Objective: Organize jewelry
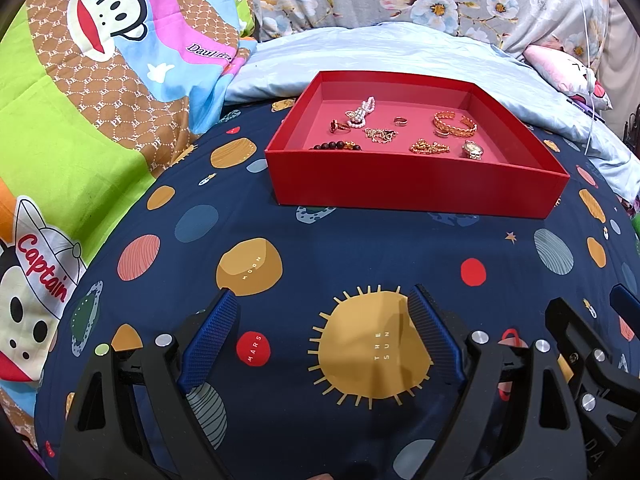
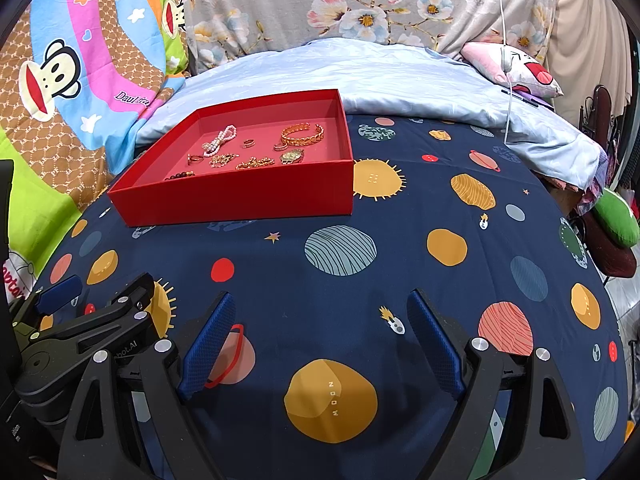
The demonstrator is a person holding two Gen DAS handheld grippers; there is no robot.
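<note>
Both grippers, left (image 1: 322, 340) and right (image 2: 320, 340), spread wide, holding nothing. Jewelry in red box (image 1: 416, 184) at 12 o'clock. Cuff (image 1: 456, 124) looks stiff: pinch its band. Chains (image 1: 430, 147) look limp, slippery: pinch the bunched part.
</note>
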